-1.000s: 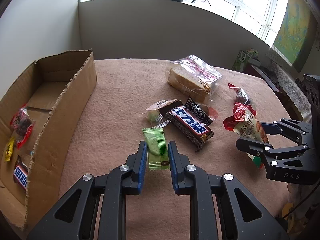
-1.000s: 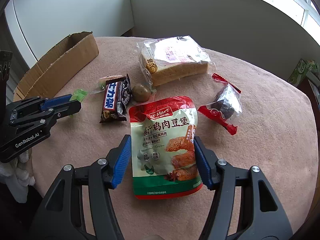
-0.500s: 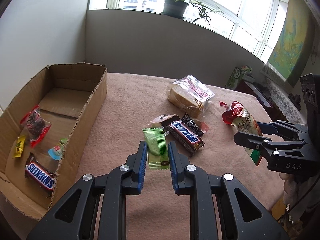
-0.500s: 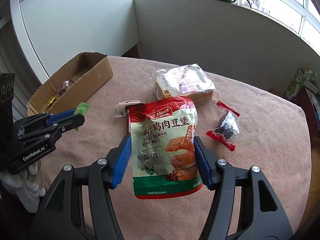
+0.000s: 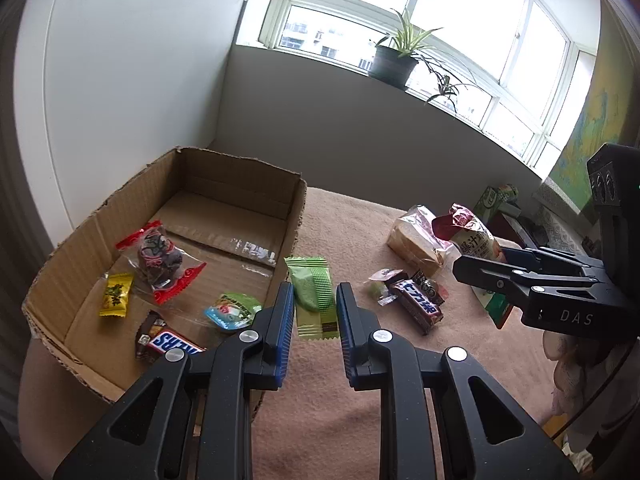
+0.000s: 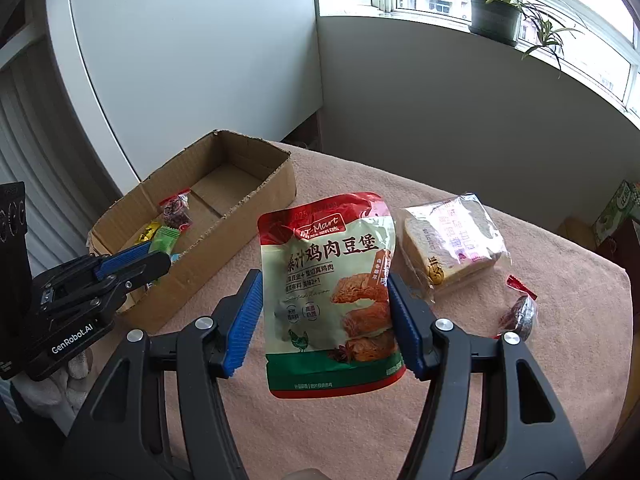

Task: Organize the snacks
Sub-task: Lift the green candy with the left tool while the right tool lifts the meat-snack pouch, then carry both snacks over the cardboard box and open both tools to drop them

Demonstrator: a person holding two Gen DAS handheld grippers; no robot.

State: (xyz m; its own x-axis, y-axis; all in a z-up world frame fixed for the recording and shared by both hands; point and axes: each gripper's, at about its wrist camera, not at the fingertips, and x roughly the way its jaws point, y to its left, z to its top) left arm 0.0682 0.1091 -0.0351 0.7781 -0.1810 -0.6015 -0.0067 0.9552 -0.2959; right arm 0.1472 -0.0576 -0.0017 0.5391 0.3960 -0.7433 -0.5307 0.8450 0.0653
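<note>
Both grippers are holding snacks in the air beside the cardboard box (image 5: 298,208).

The left gripper (image 5: 311,306) is pinching a green wafer packet (image 5: 312,294) just over the box's near wall; the right gripper (image 6: 326,320) is clamping a red-and-white chicken snack pouch (image 6: 328,288) above the pink-covered table (image 6: 540,380), where a bread pack (image 6: 452,240) is lying.

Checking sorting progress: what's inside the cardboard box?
Inside the cardboard box: red-ended dark snack, yellow candy, Snickers bar, jelly cup. The near corner is hidden behind the left tongs.
</note>
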